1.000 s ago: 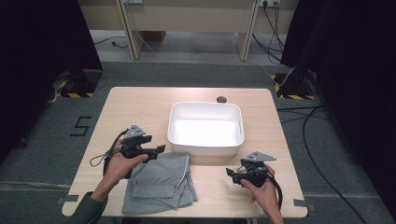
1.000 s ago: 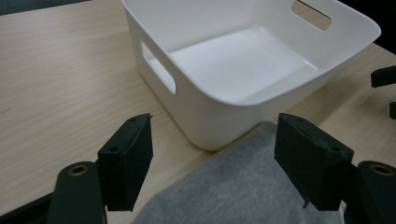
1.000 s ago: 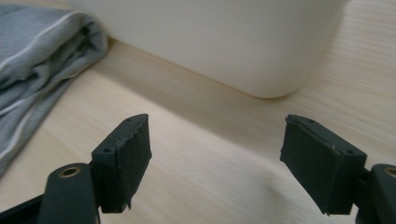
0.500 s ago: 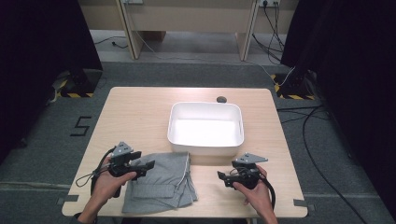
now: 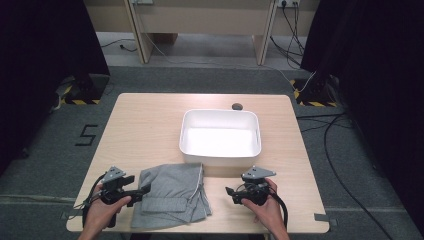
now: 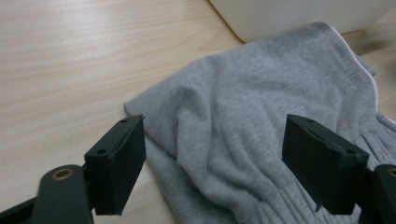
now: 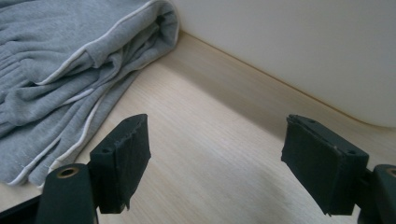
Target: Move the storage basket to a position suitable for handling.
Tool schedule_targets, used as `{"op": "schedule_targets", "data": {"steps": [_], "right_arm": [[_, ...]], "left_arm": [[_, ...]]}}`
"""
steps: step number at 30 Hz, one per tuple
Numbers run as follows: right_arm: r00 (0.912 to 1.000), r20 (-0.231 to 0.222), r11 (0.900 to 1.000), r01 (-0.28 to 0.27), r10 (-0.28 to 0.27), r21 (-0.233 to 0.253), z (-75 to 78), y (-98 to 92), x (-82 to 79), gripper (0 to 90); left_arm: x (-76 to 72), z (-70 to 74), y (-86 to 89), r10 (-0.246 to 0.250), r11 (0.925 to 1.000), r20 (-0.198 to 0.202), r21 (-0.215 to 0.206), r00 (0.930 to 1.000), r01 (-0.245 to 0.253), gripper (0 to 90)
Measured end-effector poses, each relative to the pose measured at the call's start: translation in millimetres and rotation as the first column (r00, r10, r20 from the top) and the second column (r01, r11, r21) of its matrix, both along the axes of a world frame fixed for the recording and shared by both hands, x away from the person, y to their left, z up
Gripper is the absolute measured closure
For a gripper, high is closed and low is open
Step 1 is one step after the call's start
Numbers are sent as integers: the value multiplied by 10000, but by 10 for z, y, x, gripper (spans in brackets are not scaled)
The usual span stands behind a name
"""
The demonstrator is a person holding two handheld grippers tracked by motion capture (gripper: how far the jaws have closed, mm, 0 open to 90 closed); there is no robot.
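Observation:
A folded grey garment [image 5: 172, 192] with a white-piped edge lies at the table's near edge, just in front of a white tub [image 5: 220, 119]. My left gripper [image 5: 146, 189] is at the garment's left edge with its jaws open. In the left gripper view the gripper [image 6: 215, 149] hovers with the garment's [image 6: 243, 116] ribbed fabric between its jaws, not pinched. My right gripper [image 5: 229, 192] is open to the right of the garment, pointing at it. In the right gripper view the gripper [image 7: 217, 149] is over bare wood, with the garment [image 7: 65, 60] at the left.
The tub's wall [image 7: 299, 42] rises close behind the right gripper. A small dark object [image 5: 237, 106] sits on the table behind the tub. The wooden table [image 5: 145, 130] has free room at its left and far side. Cables lie on the floor around the table.
My left gripper has drawn back toward the near edge, from the garment's upper left corner to its left side. My right gripper has shifted slightly left toward the garment.

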State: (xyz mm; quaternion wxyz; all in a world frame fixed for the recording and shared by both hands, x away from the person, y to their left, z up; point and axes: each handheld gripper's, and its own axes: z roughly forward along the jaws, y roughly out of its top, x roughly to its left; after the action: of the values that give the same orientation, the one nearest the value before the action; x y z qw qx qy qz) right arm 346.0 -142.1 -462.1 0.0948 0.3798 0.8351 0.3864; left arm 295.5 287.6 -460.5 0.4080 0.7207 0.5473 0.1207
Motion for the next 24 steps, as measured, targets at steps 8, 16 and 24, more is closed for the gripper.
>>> {"op": "schedule_targets", "data": {"steps": [8, 16, 24], "right_arm": [[9995, 132, 9995, -295, 293, 145, -16, 93, -27, 250], [9994, 156, 9993, -309, 306, 187, -38, 110, -30, 256], [9996, 50, 9995, -263, 262, 200, -91, 88, -36, 265]], "left_arm": [[-42, -209, -27, 83, 9996, -781, -247, 9969, -102, 236], [-72, -262, -122, 100, 9996, -925, -259, 9957, -124, 284], [-128, -253, -245, -389, 9989, -889, -280, 9953, 366, 365]]}}
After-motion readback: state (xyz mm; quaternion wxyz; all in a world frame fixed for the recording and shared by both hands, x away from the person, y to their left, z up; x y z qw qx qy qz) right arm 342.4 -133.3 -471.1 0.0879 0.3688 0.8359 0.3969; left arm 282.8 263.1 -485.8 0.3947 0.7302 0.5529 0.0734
